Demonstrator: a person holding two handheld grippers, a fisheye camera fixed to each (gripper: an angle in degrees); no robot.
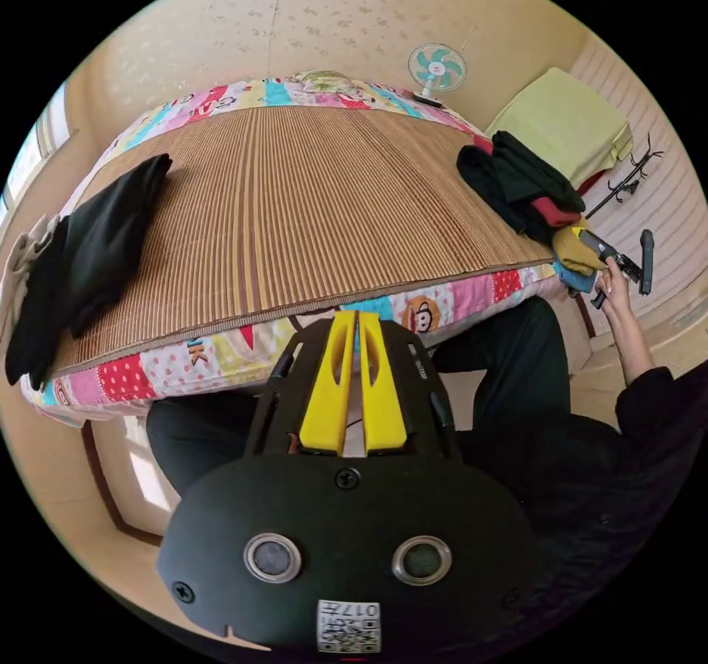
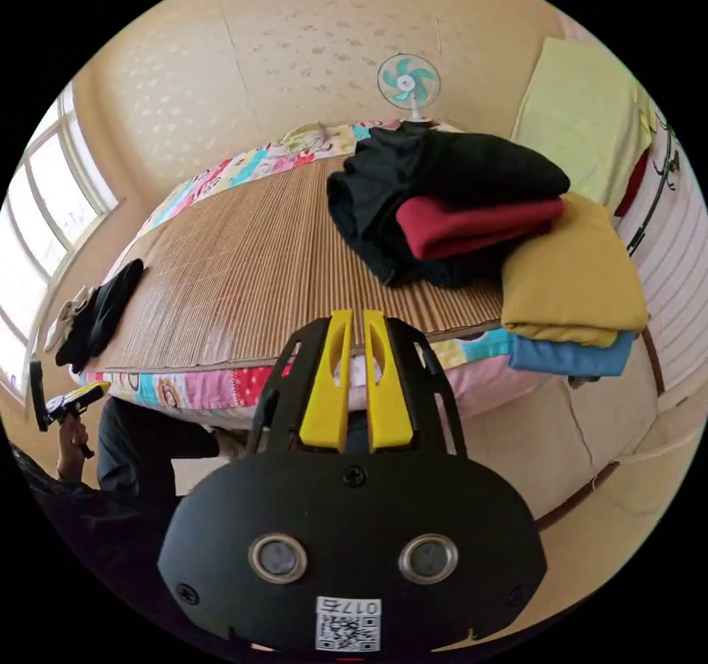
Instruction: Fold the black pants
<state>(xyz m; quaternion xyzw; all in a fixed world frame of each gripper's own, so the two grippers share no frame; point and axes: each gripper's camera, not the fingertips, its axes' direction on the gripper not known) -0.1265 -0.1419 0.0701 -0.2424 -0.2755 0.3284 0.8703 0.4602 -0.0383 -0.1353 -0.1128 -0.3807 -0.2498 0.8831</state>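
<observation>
Both claws closed, empty; black pants (image 1: 88, 243) folded on mat (image 1: 310, 199).

One bed carries one striped bamboo mat (image 1: 295, 199). At the left of the left gripper view lies one folded black garment (image 1: 88, 251) beside one pale cloth (image 1: 22, 251). At the right of the right gripper view sits one pile of five garments: two black (image 2: 442, 170), one red (image 2: 472, 225), one mustard (image 2: 571, 284), one blue (image 2: 571, 355). One fan (image 2: 408, 83) stands at the upper middle. Two yellow-jawed grippers show, the left gripper (image 1: 356, 324) and the right gripper (image 2: 355, 323).
</observation>
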